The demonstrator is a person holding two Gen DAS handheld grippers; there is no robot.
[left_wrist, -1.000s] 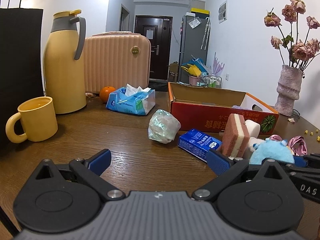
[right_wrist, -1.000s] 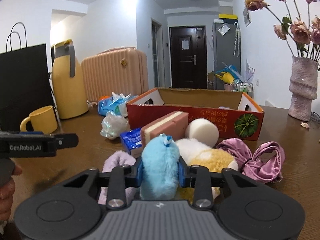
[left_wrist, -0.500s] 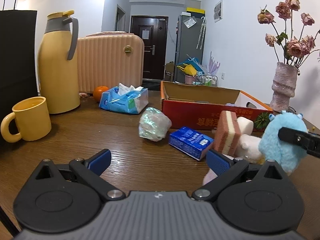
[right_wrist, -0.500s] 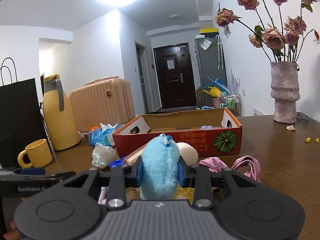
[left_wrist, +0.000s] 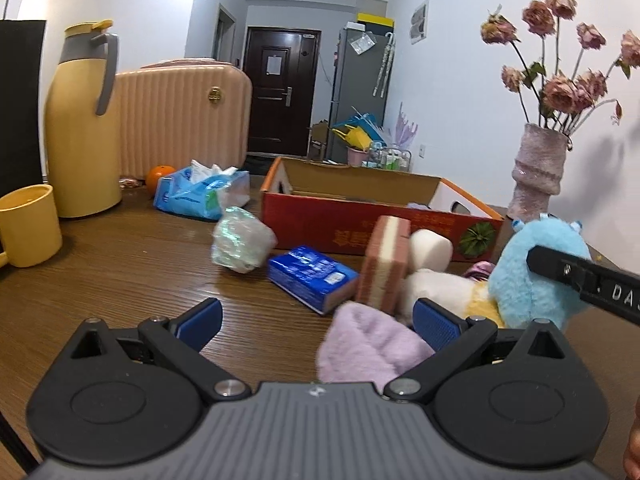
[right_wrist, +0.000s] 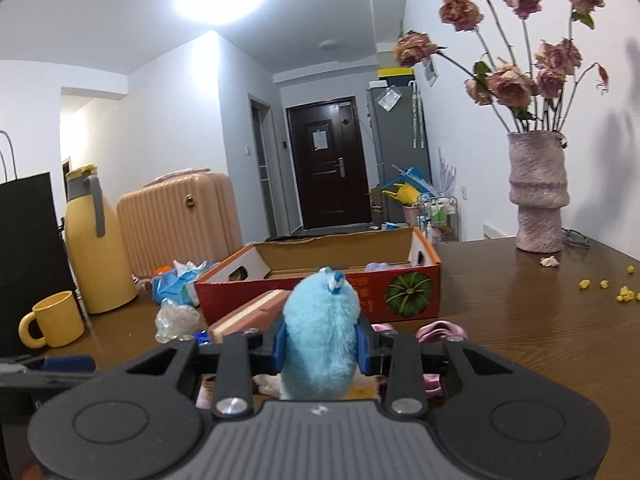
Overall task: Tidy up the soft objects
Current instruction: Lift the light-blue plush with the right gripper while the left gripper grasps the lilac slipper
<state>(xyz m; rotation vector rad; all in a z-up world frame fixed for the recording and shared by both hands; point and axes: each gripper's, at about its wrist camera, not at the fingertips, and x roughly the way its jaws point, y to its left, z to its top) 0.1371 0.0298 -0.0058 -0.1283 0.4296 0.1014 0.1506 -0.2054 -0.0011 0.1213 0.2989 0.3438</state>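
Note:
My right gripper [right_wrist: 320, 344] is shut on a fluffy blue plush toy [right_wrist: 320, 332], lifted above the table in front of the red cardboard box [right_wrist: 408, 284]. The same blue plush toy [left_wrist: 532, 272] shows at the right of the left wrist view, pinched by a black finger [left_wrist: 580, 276]. My left gripper [left_wrist: 316, 320] is open, low over the table, with a lilac fuzzy cloth [left_wrist: 368, 348] lying between its blue pads. A pink-and-cream sponge [left_wrist: 386, 260], a white foam ball [left_wrist: 430, 248], a white-and-yellow plush [left_wrist: 448, 288] and a blue tissue pack [left_wrist: 312, 276] lie just ahead.
A crumpled plastic wrap [left_wrist: 242, 240], a blue wipes bag [left_wrist: 200, 192], an orange [left_wrist: 158, 174], a yellow thermos [left_wrist: 82, 120] and a yellow mug [left_wrist: 28, 224] stand left. A pink vase with dried roses [right_wrist: 538, 192] stands at the back right. A pink satin bow [right_wrist: 440, 330] lies near the box.
The right gripper has lifted the blue plush off the pile and tilted upward. The left gripper has slid right, so the lilac cloth now lies between its pads.

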